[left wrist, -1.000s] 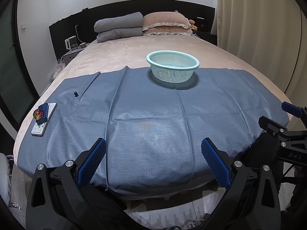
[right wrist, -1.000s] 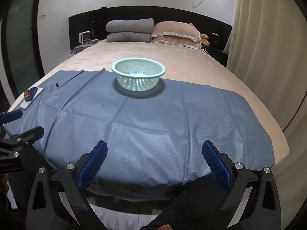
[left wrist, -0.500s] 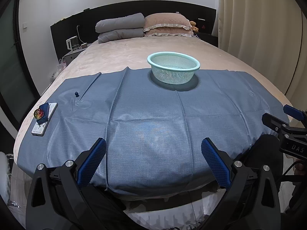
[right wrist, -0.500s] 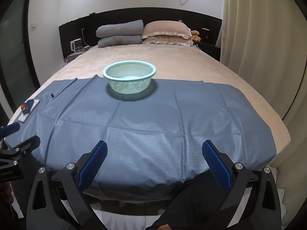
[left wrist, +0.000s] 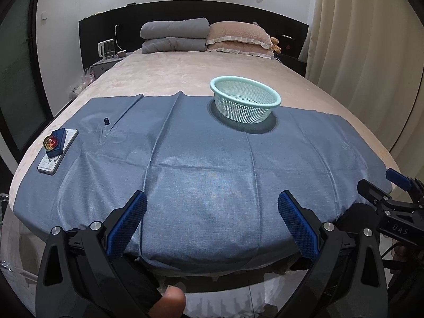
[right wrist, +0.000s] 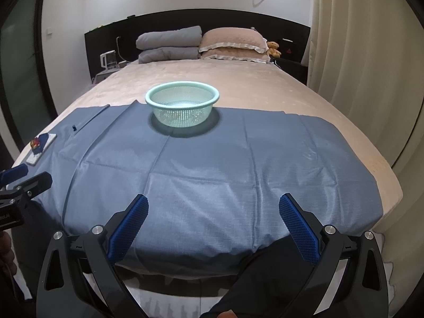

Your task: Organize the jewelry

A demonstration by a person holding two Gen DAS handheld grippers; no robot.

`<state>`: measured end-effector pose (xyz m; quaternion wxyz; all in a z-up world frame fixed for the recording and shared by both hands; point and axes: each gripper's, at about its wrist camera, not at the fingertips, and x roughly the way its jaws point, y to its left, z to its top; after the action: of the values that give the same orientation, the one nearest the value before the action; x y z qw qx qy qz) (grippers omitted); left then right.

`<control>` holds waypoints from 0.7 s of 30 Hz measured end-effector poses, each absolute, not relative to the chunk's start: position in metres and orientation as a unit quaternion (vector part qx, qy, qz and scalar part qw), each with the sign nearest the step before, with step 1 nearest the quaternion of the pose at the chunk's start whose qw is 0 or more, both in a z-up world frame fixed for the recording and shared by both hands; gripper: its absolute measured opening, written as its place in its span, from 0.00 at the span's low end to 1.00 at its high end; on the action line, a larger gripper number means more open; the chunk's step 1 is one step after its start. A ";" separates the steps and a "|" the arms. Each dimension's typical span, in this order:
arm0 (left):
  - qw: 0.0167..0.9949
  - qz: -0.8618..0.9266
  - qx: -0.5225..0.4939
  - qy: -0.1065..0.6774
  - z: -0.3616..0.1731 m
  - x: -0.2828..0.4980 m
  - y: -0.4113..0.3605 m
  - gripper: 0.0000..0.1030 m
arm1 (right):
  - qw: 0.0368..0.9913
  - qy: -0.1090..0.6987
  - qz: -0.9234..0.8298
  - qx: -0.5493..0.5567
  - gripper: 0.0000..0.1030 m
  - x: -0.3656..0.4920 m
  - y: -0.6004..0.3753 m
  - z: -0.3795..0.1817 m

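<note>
- While both my left gripper (left wrist: 212,222) and right gripper (right wrist: 213,225) hang spread wide and empty, nothing is held.
- Left of the basket (left wrist: 245,100), the small bead (left wrist: 106,120) looks light and slippery; I'd pinch its sides.

Basket (left wrist: 245,102) sits on cloth (left wrist: 201,169), phone (left wrist: 57,151) far left.

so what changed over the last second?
Only the views shifted slightly, so both hands drifted a little. Left gripper and right gripper are open, holding nothing, as before. Basket, small blue piece and the phone with its blue box stayed put on the cloth.
</note>
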<state>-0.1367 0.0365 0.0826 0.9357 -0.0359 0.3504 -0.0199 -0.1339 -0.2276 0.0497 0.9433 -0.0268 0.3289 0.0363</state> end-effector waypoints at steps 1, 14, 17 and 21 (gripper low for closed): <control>0.936 -0.016 -0.038 0.350 0.083 -0.137 0.037 0.94 | 0.943 0.330 0.037 -0.027 0.92 -0.133 -0.228 0.049; 0.955 0.038 -0.044 0.290 0.107 -0.139 0.044 0.94 | 0.953 0.300 0.047 -0.019 0.92 -0.137 -0.231 0.057; 0.949 0.040 -0.031 0.310 0.106 -0.132 0.041 0.94 | 0.955 0.291 0.034 -0.036 0.92 -0.136 -0.229 0.061; 0.941 0.018 -0.024 0.336 0.100 -0.128 0.033 0.94 | 0.961 0.273 0.029 -0.042 0.92 -0.140 -0.228 0.066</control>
<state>-0.1282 0.0335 0.1000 0.9415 -0.0242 0.3357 0.0184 -0.1400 -0.2283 0.0662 0.9608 -0.0418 0.2726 0.0286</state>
